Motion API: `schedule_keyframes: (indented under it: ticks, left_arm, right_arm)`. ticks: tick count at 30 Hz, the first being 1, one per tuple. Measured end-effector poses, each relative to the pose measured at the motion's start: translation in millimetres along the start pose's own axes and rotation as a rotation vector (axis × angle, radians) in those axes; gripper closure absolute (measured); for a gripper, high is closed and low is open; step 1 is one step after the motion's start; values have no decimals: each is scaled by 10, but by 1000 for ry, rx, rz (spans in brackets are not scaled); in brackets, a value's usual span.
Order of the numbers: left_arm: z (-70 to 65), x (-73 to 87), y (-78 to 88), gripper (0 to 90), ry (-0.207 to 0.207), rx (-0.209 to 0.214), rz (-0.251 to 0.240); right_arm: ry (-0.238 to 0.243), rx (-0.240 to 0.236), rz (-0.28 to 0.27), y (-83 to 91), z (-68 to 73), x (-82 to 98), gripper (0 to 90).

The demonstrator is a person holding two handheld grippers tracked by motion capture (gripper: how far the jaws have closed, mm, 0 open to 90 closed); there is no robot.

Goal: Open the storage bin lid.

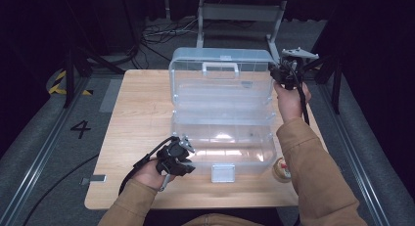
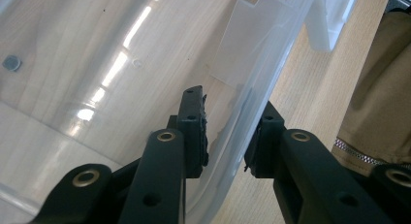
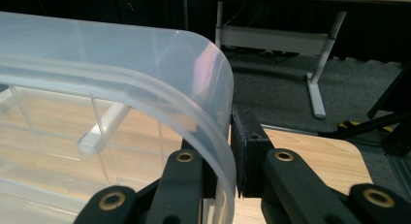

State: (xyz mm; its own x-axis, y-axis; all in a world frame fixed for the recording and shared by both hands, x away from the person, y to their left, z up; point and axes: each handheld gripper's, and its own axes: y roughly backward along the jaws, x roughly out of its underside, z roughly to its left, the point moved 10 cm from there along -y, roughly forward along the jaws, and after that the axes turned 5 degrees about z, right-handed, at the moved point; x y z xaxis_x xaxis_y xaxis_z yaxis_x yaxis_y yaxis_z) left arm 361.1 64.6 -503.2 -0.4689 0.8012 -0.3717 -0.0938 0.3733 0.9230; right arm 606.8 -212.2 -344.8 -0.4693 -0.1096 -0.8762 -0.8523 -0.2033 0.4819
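On the floor at nine o'clock of the table (image 1: 132, 118), a painted "4" (image 1: 80, 128) is the one piece of writing that can be read; the box carries no legible brand or label. The left gripper (image 1: 185, 148) sits at seven o'clock on the table, its jaws straddling the front wall of the box (image 1: 222, 143): one pad (image 2: 194, 132) is inside the tray, the other outside, with a gap still showing on the inner side, so the jaws stand apart around the wall and do not yet clamp it. That placement looks meant to pin the base so it cannot slide or tip. The clear box stands in the middle of the table, open, its front latch (image 1: 222, 173) at six o'clock. The lid (image 1: 221, 72) rises near upright at twelve o'clock, handle (image 1: 220, 68) outward. A tape roll (image 1: 282, 169) lies just beside the box's near right corner, at five o'clock. The right gripper (image 1: 277, 73), at two o'clock, is clamped on the lid's top right corner, both pads tight on the plastic rim, probably to swing the lid on its hinge while the base is steadied.
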Motion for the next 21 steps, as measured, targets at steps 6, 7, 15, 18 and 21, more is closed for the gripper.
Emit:
schedule_keyframes:
  ticks: [6, 7, 15, 18, 21]
  left_arm:
    - [1, -2, 1, 726, -4, 0, -5]
    - [1, -5, 2, 726, -1, 4, -10]
    - [-3, -9, 3, 732, -4, 15, -22]
    - [-2, -6, 0, 737, -28, 5, -21]
    - [1, -2, 1, 740, -35, 0, -13]
  right_arm:
    - [-9, -3, 32, -114, -27, -18, 826]
    - [-10, -2, 40, -132, -27, -22, 826]
    - [-27, -13, 68, -281, -59, -25, 826]
    - [-24, -14, 81, -323, -65, -30, 826]
    - [-26, -20, 95, -377, -76, -30, 826]
